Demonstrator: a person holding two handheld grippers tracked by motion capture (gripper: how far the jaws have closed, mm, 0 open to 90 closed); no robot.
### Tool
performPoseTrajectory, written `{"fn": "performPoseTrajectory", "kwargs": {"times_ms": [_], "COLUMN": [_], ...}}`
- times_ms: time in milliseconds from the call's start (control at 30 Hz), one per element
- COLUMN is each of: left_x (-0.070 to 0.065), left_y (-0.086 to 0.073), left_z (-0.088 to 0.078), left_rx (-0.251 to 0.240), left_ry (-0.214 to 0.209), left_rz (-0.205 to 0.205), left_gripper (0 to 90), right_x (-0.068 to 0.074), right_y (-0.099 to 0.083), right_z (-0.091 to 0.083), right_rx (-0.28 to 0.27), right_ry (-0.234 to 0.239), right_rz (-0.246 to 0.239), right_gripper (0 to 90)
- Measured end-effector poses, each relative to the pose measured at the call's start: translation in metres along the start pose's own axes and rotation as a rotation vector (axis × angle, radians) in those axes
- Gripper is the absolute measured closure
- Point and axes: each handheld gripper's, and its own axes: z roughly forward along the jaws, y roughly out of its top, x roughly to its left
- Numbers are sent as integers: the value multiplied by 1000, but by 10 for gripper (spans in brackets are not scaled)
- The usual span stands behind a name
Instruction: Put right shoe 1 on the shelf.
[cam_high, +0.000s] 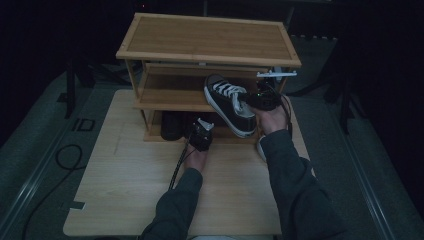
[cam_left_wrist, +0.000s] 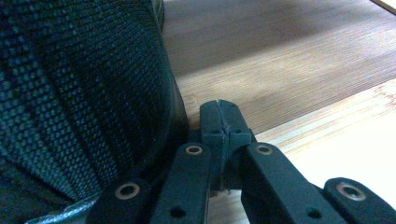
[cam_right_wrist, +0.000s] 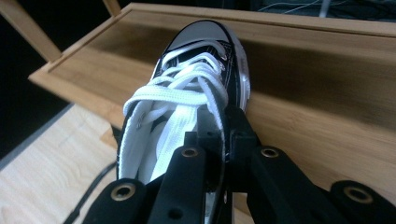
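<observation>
A black sneaker with white laces hangs tilted at the front edge of the wooden shoe rack's middle shelf, toe towards the rack. My right gripper is shut on its side wall by the laces. In the right gripper view the sneaker points toe-first over the shelf board, with the right gripper clamped on its edge. My left gripper sits low by the bottom shelf. In the left gripper view it is shut on nothing, beside a black mesh shoe.
The rack stands at the far end of a light wooden table. Dark shoes fill the left of the bottom shelf. A white object peeks out behind the right sleeve. A cable lies on the floor at left.
</observation>
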Motion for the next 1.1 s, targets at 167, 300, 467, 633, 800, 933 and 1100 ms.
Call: {"fn": "performPoseTrajectory", "kwargs": {"times_ms": [167,300,467,633,800,933,1100], "left_x": [0,0,0,0,0,0,0], "left_y": [0,0,0,0,0,0,0], "left_z": [0,0,0,0,1,1,1], "left_rx": [1,1,1,1,1,1,2], "left_ry": [0,0,0,0,2,2,-1], "left_rz": [-1,-3,-2,-2,0,0,-7], "left_gripper": [900,900,900,900,900,900,900], "right_x": [5,7,1,3,-2,-2,-2], "right_y": [3,5,5,7,6,7,9], "right_z": [12,16,15,10,-3,-11,-19], "right_rx": [-19,-19,-2,5,-16,-23,-40], "right_ry": [-40,-51,-32,-41,-18,-13,-22], "right_rz": [36,36,37,-9,-13,-36,-62], "right_gripper": [870,855,784,713,697,694,697]}}
